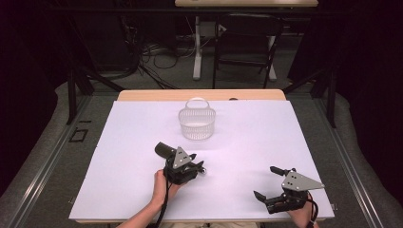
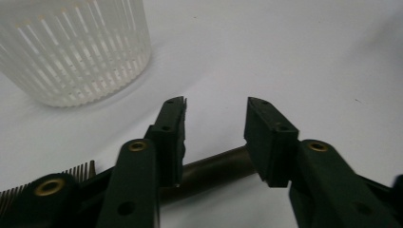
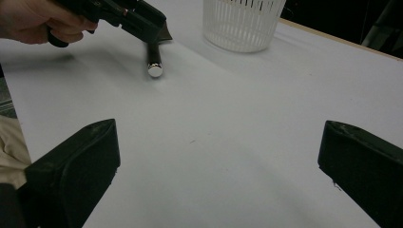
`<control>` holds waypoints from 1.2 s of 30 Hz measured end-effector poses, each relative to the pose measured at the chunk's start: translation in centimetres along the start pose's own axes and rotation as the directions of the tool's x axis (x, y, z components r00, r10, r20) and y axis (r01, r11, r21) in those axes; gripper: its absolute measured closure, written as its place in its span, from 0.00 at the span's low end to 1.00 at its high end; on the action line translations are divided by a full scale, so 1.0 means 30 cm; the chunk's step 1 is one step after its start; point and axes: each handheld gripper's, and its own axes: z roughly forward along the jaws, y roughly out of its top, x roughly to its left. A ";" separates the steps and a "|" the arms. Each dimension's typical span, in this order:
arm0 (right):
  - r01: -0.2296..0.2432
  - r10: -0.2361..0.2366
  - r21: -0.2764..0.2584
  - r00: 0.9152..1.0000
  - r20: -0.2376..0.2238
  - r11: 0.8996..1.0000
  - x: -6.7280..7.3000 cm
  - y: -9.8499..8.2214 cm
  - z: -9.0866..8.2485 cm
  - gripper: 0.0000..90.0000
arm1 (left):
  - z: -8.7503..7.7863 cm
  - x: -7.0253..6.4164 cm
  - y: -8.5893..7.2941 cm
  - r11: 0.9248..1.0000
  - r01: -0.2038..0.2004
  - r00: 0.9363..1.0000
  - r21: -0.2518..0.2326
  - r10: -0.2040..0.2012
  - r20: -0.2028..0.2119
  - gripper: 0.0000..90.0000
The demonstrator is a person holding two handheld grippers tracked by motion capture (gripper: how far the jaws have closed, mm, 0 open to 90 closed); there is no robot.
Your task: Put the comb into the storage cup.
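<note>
A dark comb-like brush with a round handle (image 2: pixel 214 168) lies on the white table sheet (image 1: pixel 247 137). Its fine teeth (image 2: pixel 81 168) show at the lower left of the left gripper view. My left gripper (image 1: pixel 198 161) sits over it, jaws apart with a bare gap (image 2: pixel 216 102) between the pads. The handle runs crosswise under the jaws near their base, and no pad presses on it. The handle's silver-capped end (image 3: pixel 154 69) pokes out past that gripper in the right gripper view. My right gripper (image 1: pixel 264 181) rests at the near right, wide open (image 3: pixel 221 142) with nothing between its jaws.
A white slatted plastic basket (image 1: pixel 197 124) with a hoop handle stands at the middle back of the table, just beyond the left gripper (image 2: pixel 71 52). The table's wooden far edge (image 1: pixel 199 95) shows behind it. A folding chair (image 1: pixel 247 42) and cables lie on the floor beyond.
</note>
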 end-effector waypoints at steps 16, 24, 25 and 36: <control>0.006 -0.006 0.009 1.000 0.000 1.000 0.005 0.001 0.002 0.00 | 0.061 -0.005 0.009 0.997 0.022 0.998 0.070 -0.026 0.061 0.99; 0.008 -0.008 0.007 1.000 0.001 1.000 0.003 0.000 0.003 0.00 | 0.074 0.005 0.001 0.993 0.027 0.998 0.112 -0.034 0.059 0.99; 0.009 -0.009 0.016 1.000 0.001 1.000 0.004 0.001 0.001 0.00 | 0.074 0.006 0.000 0.993 0.025 0.998 0.119 -0.032 0.062 0.99; 0.013 -0.013 0.010 1.000 0.006 1.000 0.003 0.001 -0.007 0.00 | 0.066 0.016 -0.007 0.987 0.044 0.997 0.156 -0.053 0.058 0.99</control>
